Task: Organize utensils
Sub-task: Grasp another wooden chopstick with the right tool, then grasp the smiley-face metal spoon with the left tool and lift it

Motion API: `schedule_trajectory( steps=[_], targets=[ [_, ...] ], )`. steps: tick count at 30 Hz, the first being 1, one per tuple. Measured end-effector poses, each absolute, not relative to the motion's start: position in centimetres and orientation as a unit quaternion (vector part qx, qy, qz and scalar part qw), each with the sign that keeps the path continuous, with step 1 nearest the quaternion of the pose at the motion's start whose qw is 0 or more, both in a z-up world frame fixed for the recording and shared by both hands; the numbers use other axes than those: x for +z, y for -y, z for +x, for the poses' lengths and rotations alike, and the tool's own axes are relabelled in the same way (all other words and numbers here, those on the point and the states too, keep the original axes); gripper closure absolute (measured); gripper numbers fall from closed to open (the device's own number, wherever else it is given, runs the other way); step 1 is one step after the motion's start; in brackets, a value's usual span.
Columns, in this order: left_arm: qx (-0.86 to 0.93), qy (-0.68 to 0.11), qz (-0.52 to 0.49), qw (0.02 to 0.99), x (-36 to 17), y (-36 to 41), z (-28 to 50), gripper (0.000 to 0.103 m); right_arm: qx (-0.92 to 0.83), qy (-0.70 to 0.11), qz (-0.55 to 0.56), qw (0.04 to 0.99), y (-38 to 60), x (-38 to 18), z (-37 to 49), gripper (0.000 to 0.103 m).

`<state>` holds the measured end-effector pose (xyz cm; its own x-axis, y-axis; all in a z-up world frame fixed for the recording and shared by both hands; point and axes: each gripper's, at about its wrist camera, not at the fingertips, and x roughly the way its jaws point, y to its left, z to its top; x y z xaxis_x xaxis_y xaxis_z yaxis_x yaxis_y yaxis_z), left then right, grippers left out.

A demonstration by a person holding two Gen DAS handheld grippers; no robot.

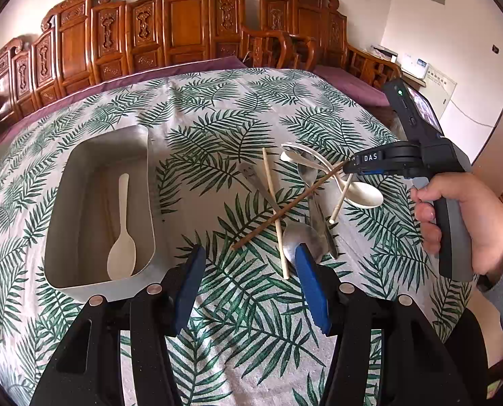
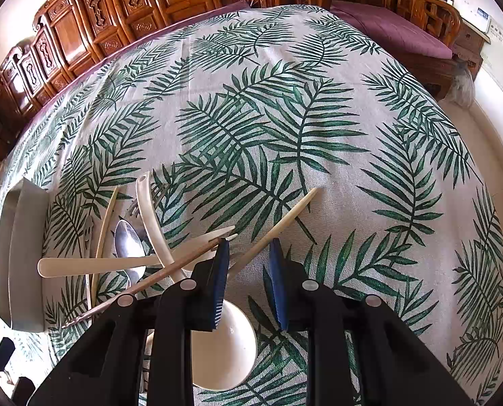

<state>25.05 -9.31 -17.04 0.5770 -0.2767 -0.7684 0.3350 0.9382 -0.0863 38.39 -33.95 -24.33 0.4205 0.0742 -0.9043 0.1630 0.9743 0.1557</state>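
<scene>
Utensils (image 1: 305,196) mostly lie heaped on the desk (image 1: 217,128), right of the tray (image 1: 65,203) holding one cream spoon (image 1: 122,237); left fingers (image 1: 248,284) gape empty, right fingers (image 2: 248,270) straddle a pale chopstick (image 2: 285,220), unclamped.

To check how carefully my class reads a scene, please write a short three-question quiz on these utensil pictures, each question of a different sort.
1. True or false: the grey tray holds exactly one cream spoon.
2. What runs between the fingers of the right gripper? A) a knife B) a cream chopstick C) a cup
3. Fill in: the left gripper hovers over the leaf-print cloth with its jaws ____ and nothing between them.

Key: 1 true; 2 B; 3 open.
</scene>
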Motion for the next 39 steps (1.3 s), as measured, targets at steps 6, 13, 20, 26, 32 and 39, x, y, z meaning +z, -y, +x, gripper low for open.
schedule_trajectory(
  steps=[6,13,20,26,32,39],
  targets=[
    [-0.172,-0.426,0.033,0.888,-17.0,9.5,25.0,0.05,-0.02,-0.536,0.099,0.838,33.6,-24.3,38.3,0.087],
    [-0.172,-0.429,0.032,0.886,-17.2,9.8,25.7,0.05,-0.005,-0.529,0.084,0.844,34.2,-23.4,37.4,0.097],
    [-0.179,-0.439,0.055,0.879,-18.1,12.0,27.2,0.05,0.017,-0.5,0.087,0.861,35.5,-21.1,35.8,0.097],
    [-0.191,-0.444,0.094,0.871,-19.0,14.1,29.0,0.05,0.044,-0.482,0.082,0.871,35.7,-19.6,34.1,0.097],
    [-0.193,-0.453,0.11,0.863,-19.4,14.9,31.8,0.05,0.06,-0.473,0.088,0.875,36.6,-19.4,32.1,0.097],
    [-0.223,-0.465,0.153,0.843,-20.0,16.4,33.6,0.05,0.066,-0.471,0.101,0.874,37.7,-20.1,31.5,0.097]
  ],
)
